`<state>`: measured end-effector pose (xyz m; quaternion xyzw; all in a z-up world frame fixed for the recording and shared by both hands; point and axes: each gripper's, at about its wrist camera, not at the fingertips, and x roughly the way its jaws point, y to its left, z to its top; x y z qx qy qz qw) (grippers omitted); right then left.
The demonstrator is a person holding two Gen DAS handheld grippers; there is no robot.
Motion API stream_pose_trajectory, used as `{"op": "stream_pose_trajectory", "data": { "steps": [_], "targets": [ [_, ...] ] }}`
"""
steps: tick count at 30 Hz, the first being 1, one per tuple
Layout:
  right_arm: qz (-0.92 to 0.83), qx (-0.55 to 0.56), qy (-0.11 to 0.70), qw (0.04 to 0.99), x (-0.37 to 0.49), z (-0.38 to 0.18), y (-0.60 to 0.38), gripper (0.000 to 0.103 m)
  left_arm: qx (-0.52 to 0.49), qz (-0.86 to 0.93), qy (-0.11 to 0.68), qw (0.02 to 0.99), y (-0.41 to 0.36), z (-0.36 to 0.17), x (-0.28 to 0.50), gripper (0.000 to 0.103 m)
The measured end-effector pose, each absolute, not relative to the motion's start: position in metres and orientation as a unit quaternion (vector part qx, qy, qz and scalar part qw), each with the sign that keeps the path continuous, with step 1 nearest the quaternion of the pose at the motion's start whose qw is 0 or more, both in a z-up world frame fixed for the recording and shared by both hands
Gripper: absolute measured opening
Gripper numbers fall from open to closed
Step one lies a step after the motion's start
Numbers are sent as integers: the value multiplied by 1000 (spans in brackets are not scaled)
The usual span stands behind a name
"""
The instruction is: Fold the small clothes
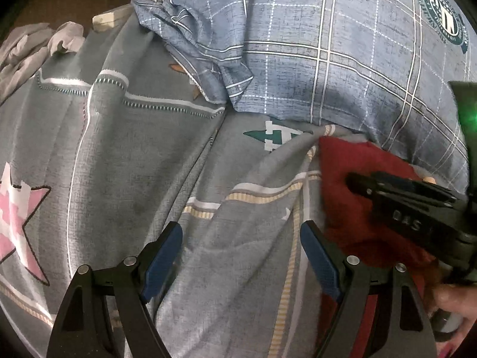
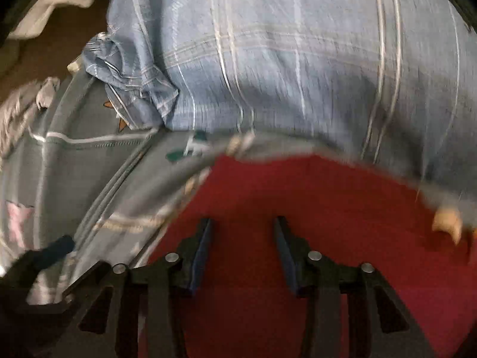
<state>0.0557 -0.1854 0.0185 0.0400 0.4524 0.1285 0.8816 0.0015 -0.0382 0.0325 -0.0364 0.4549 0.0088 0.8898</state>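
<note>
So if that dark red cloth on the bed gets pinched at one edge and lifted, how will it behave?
The dark red cloth lies flat with a soft edge on the grey patterned bedsheet, so it probably drapes limply. It looks thin, likely light. Pushed, it would probably bunch up like the sheet's wrinkles rather than slide.

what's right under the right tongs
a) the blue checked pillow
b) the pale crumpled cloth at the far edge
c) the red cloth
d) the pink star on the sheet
c: in the right wrist view the right tongs stand open over the red cloth, nothing between the fingers; the blue checked pillow lies beyond it.
</note>
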Motion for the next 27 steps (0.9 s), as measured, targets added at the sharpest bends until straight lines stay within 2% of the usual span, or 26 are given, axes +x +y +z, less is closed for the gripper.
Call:
{"op": "stream_pose_trajectory", "data": {
  "steps": [2,7,11,14,17,27],
  "targets": [
    [129,31,460,878,51,25,-184,45,-34,6,453,891,-39,34,0,81],
    [121,35,435,892,1,45,-199,45,-29,2,452,892,-44,36,-4,81],
    [95,22,463,881,-9,18,-207,48,-19,0,453,892,-50,36,-6,81],
    [90,-1,456,886,-17,22,-202,47,-15,-1,450,893,-52,37,-8,81],
    [112,27,451,885,-24,33,-205,47,-22,-2,451,892,-52,37,-7,81],
    [41,81,432,897,-57,33,-260,54,-30,-38,434,899,-64,36,6,81]
  ]
}}
